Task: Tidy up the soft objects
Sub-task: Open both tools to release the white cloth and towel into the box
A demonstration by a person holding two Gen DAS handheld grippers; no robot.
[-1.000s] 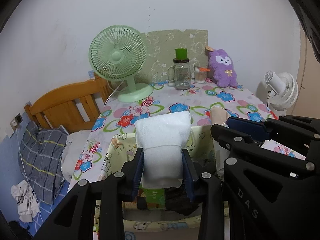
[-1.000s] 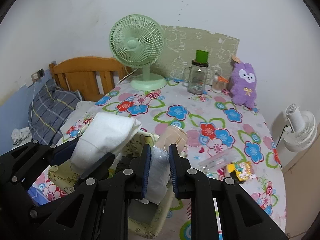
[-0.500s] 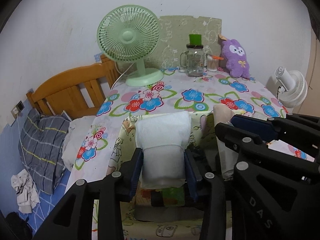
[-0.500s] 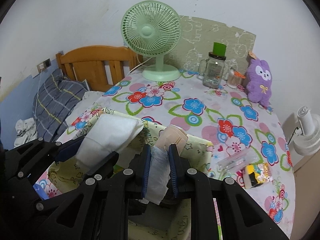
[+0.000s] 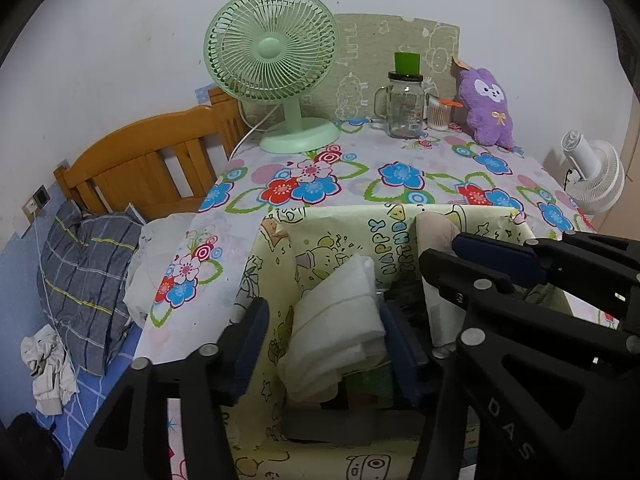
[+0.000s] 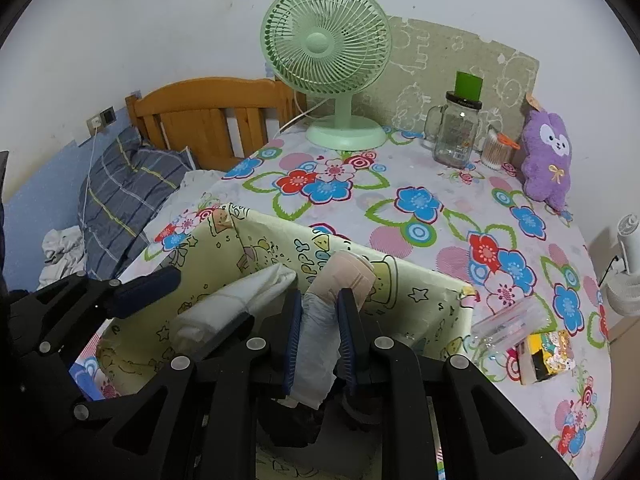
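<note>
The white folded cloth (image 5: 340, 320) is leaning inside the yellow cartoon-print storage box (image 5: 276, 264), and we are seeing it sit between the fingers of our left gripper (image 5: 322, 344), whose jaws are spread wide: the cloth is resting against the right-hand pad while the left-hand pad is standing apart from it, outside the box wall. Over on the other side, our right gripper (image 6: 319, 334) is pinching a pale rolled bundle (image 6: 316, 336), jaws pressed tight on its grey-white middle, with its pink-beige end (image 6: 346, 276) poking up just ahead of the fingertips, over the box. Beyond both sets of jaws, on the flowered tablecloth (image 6: 420, 200), we are looking at a green desk fan (image 6: 326, 50), a glass jar mug (image 6: 456, 134) and a purple plush toy (image 6: 546, 156).
</note>
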